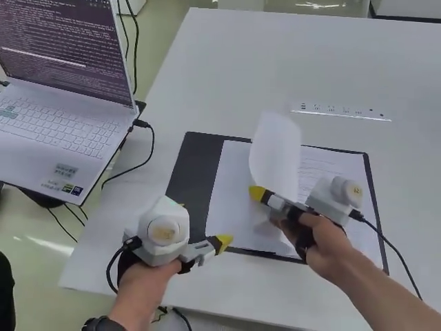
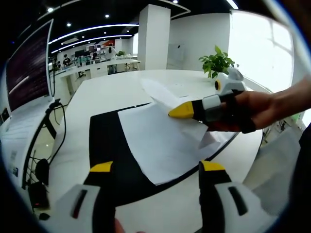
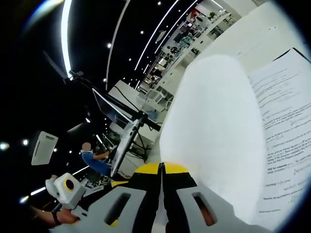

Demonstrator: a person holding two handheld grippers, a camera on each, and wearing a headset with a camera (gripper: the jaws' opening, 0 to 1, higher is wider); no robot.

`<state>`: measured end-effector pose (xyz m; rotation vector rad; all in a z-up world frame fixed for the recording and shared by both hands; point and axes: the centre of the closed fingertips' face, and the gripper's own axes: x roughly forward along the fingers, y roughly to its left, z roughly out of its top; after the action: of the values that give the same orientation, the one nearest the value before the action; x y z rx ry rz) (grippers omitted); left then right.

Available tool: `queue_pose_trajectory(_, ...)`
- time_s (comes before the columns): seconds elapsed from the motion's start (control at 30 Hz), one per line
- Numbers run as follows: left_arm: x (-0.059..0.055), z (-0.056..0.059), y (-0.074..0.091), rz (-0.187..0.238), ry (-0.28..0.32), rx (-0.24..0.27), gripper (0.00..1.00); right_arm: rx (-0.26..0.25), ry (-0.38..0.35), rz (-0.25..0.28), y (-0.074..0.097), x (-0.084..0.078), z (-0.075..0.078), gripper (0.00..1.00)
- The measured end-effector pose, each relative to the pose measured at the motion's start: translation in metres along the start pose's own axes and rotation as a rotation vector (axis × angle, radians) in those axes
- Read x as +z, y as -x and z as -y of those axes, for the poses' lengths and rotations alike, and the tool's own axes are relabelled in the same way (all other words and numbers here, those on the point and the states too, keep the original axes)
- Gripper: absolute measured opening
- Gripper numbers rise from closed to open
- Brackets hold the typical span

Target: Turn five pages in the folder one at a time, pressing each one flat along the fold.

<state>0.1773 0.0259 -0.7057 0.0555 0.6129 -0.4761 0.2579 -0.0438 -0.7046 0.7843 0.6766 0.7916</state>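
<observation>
A black folder [image 1: 193, 172] lies open on the white table, with a blank sheet on its left half and a printed page [image 1: 331, 172] on its right. My right gripper [image 1: 257, 194] is shut on the lower edge of one white page [image 1: 275, 155], which stands lifted and curled above the fold. In the right gripper view the closed jaws [image 3: 162, 168] pinch that page [image 3: 214, 131], beside the printed page [image 3: 286, 121]. My left gripper [image 1: 219, 243] hovers open at the folder's near edge. Its view shows the folder [image 2: 104, 141], the sheets [image 2: 160, 141] and the right gripper [image 2: 182, 110].
An open laptop [image 1: 62, 103] sits at the table's left edge, its cable [image 1: 141, 155] running toward the folder. A flush socket strip [image 1: 337, 110] lies in the table beyond the folder. A plant [image 2: 217, 62] stands far off.
</observation>
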Motion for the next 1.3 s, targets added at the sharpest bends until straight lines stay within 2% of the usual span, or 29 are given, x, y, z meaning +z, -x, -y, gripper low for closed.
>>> queue_pose_trajectory(0.33,-0.004,-0.005,0.003,0.005,0.013,-0.005,0.69,-0.001,-0.017,-0.059,-0.024,-0.017,0.001,0.00)
queue_pose_trajectory(0.7,-0.009,-0.019,0.004,0.007,0.035,0.007,0.69,0.000,-0.042,-0.128,-0.047,-0.042,0.005,0.00)
queue_pose_trajectory(0.77,-0.010,-0.021,0.003,0.006,0.039,0.007,0.69,-0.019,-0.043,-0.146,-0.051,-0.048,0.012,0.00)
queue_pose_trajectory(0.9,-0.013,-0.026,0.003,0.003,0.053,0.015,0.69,-0.032,-0.070,-0.146,-0.055,-0.051,0.017,0.00)
queue_pose_trajectory(1.13,-0.017,-0.029,0.002,0.002,0.070,0.017,0.69,-0.067,-0.101,-0.164,-0.061,-0.062,0.032,0.00)
queue_pose_trajectory(1.3,-0.020,-0.029,0.000,-0.002,0.079,0.012,0.69,-0.115,-0.130,-0.180,-0.062,-0.072,0.044,0.00)
